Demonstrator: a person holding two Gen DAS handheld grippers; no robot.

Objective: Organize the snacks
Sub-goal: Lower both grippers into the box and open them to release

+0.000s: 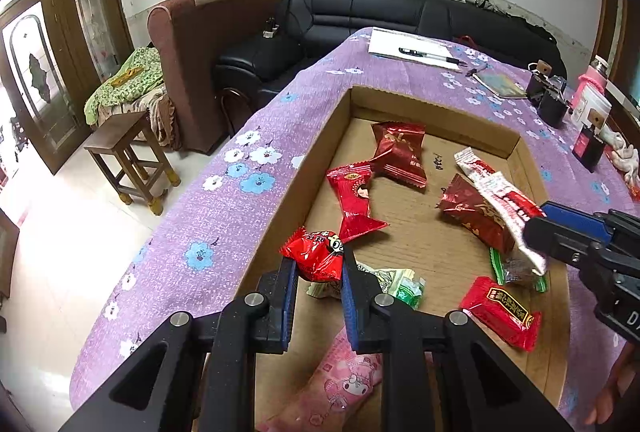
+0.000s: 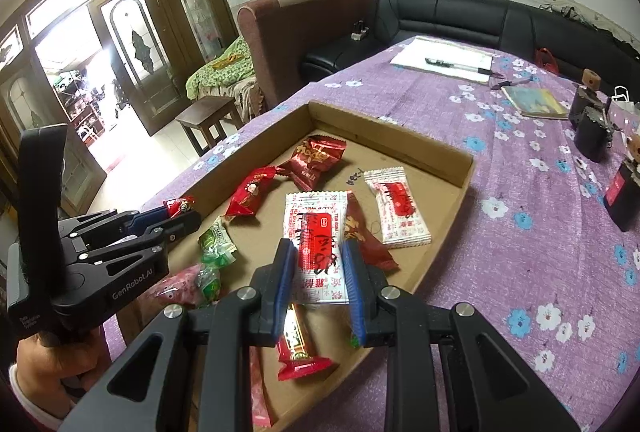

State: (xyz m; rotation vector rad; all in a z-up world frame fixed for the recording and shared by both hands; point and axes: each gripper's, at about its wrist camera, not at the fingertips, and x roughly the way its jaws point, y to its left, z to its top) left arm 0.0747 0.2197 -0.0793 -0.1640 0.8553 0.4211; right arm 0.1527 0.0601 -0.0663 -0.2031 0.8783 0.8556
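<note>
Left gripper (image 1: pixel 318 272) pinches a bright red candy (image 1: pixel 314 258) above the cardboard tray (image 1: pixel 472 123); right gripper (image 2: pixel 318 268) clamps a white-and-red packet (image 2: pixel 316 228) over the tray's loose sweets.

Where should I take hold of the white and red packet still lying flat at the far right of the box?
Take the white and red packet across its two long edges, near the middle, coming from above. It lies flat on the cardboard box floor with bare cardboard around it; the crimped ends look thin, likely to slip.
</note>
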